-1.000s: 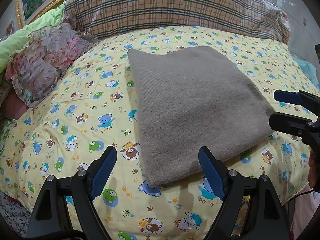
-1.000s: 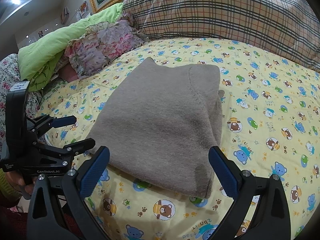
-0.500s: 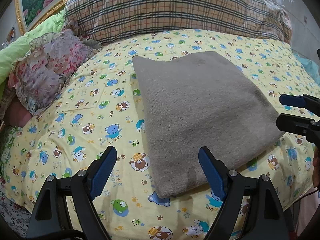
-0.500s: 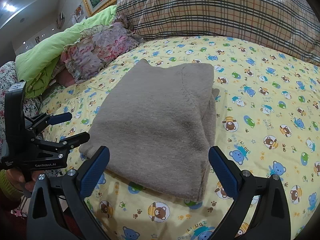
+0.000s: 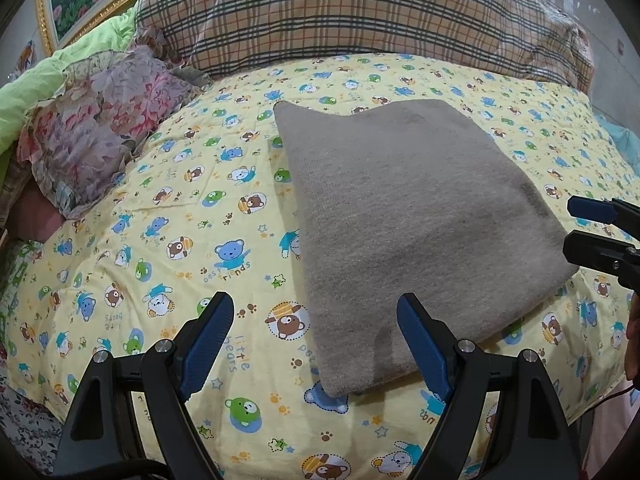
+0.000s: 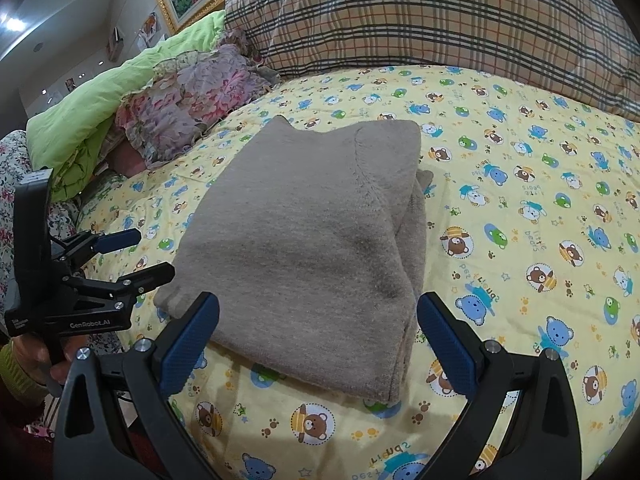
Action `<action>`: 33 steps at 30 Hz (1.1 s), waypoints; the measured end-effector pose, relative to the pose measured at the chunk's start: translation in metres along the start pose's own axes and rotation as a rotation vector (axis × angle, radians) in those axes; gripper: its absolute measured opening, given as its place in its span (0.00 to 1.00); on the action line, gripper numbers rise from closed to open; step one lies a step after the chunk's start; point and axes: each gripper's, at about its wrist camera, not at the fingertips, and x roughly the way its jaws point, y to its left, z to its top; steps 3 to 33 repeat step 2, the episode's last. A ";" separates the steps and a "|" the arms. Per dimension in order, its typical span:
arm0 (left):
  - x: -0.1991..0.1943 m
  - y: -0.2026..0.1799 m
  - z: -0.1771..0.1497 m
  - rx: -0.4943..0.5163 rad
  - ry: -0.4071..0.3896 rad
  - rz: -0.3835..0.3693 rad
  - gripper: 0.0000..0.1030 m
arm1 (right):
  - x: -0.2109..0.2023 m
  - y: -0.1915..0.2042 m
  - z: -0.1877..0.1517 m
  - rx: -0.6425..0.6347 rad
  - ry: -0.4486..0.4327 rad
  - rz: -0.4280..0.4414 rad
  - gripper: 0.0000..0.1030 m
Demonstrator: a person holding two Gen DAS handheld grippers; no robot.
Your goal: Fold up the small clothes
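Observation:
A folded grey-brown knit garment (image 5: 416, 216) lies flat on the yellow bear-print sheet (image 5: 168, 240); it also shows in the right wrist view (image 6: 316, 248). My left gripper (image 5: 316, 340) is open and empty, held back from the garment's near left corner. It shows from the side in the right wrist view (image 6: 136, 256). My right gripper (image 6: 318, 332) is open and empty, just short of the garment's near edge. Its fingers (image 5: 592, 232) show at the right of the left wrist view, beside the garment's right edge.
A large plaid pillow (image 5: 360, 20) lies behind the garment. A floral ruffled cloth (image 5: 100, 128) and a green quilt (image 6: 100, 96) are piled at the left. The bed's near edge runs under both grippers.
Both grippers have drawn back and slightly up from the garment, which looks smaller and farther away. The garment has not moved. Both grippers stay open.

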 end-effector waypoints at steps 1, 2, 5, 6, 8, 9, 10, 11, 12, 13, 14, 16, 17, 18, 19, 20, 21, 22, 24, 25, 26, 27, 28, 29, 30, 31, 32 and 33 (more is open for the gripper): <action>0.001 0.000 0.000 -0.002 0.003 -0.003 0.82 | 0.000 0.000 0.000 0.001 0.000 0.002 0.96; 0.002 0.000 0.000 -0.003 0.007 -0.005 0.82 | 0.000 -0.001 0.000 0.004 -0.001 0.003 0.96; 0.002 0.000 0.000 -0.003 0.007 -0.005 0.82 | 0.000 -0.001 0.000 0.004 -0.001 0.003 0.96; 0.002 0.000 0.000 -0.003 0.007 -0.005 0.82 | 0.000 -0.001 0.000 0.004 -0.001 0.003 0.96; 0.002 0.000 0.000 -0.003 0.007 -0.005 0.82 | 0.000 -0.001 0.000 0.004 -0.001 0.003 0.96; 0.002 0.000 0.000 -0.003 0.007 -0.005 0.82 | 0.000 -0.001 0.000 0.004 -0.001 0.003 0.96; 0.002 0.000 0.000 -0.003 0.007 -0.005 0.82 | 0.000 -0.001 0.000 0.004 -0.001 0.003 0.96; 0.002 0.000 0.000 -0.003 0.007 -0.005 0.82 | 0.000 -0.001 0.000 0.004 -0.001 0.003 0.96; 0.002 0.000 0.000 -0.003 0.007 -0.005 0.82 | 0.000 -0.001 0.000 0.004 -0.001 0.003 0.96; 0.002 0.000 0.000 -0.003 0.007 -0.005 0.82 | 0.000 -0.001 0.000 0.004 -0.001 0.003 0.96; 0.002 0.000 0.000 -0.003 0.007 -0.005 0.82 | 0.000 -0.001 0.000 0.004 -0.001 0.003 0.96; 0.002 0.000 0.000 -0.003 0.007 -0.005 0.82 | 0.000 -0.001 0.000 0.004 -0.001 0.003 0.96; 0.002 0.000 0.000 -0.003 0.007 -0.005 0.82 | 0.000 -0.001 0.000 0.004 -0.001 0.003 0.96; 0.002 0.000 0.000 -0.003 0.007 -0.005 0.82 | 0.000 -0.001 0.000 0.004 -0.001 0.003 0.96; 0.002 0.000 0.000 -0.003 0.007 -0.005 0.82 | 0.000 -0.001 0.000 0.004 -0.001 0.003 0.96; 0.002 0.000 0.000 -0.003 0.007 -0.005 0.82 | 0.000 -0.001 0.000 0.004 -0.001 0.003 0.96; 0.002 0.000 0.000 -0.003 0.007 -0.005 0.82 | 0.000 -0.001 0.000 0.004 -0.001 0.003 0.96; 0.002 0.000 0.000 -0.003 0.007 -0.005 0.82 | 0.000 -0.001 0.000 0.004 -0.001 0.003 0.96; 0.002 0.000 0.000 -0.003 0.007 -0.005 0.82 | 0.000 -0.001 0.000 0.004 -0.001 0.003 0.96; 0.002 0.000 0.000 -0.003 0.007 -0.005 0.82 | 0.000 -0.001 0.000 0.004 -0.001 0.003 0.96; 0.002 0.000 0.000 -0.003 0.007 -0.005 0.82 | 0.000 -0.001 0.000 0.004 -0.001 0.003 0.96; 0.002 0.000 0.000 -0.003 0.007 -0.005 0.82 | 0.000 -0.001 0.000 0.004 -0.001 0.003 0.96; 0.002 0.000 0.000 -0.003 0.007 -0.005 0.82 | 0.000 -0.001 0.000 0.004 -0.001 0.003 0.96; 0.002 0.000 0.000 -0.003 0.007 -0.005 0.82 | 0.000 -0.001 0.000 0.004 -0.001 0.003 0.96; 0.002 0.000 0.000 -0.003 0.007 -0.005 0.82 | 0.000 -0.001 0.000 0.004 -0.001 0.003 0.96; 0.002 0.000 0.000 -0.003 0.007 -0.005 0.82 | 0.000 -0.001 0.000 0.004 -0.001 0.003 0.96; 0.002 0.000 0.000 -0.003 0.007 -0.005 0.82 | 0.000 -0.001 0.000 0.004 -0.001 0.003 0.96; 0.002 0.000 0.000 -0.003 0.007 -0.005 0.82 | 0.000 -0.001 0.000 0.004 -0.001 0.003 0.96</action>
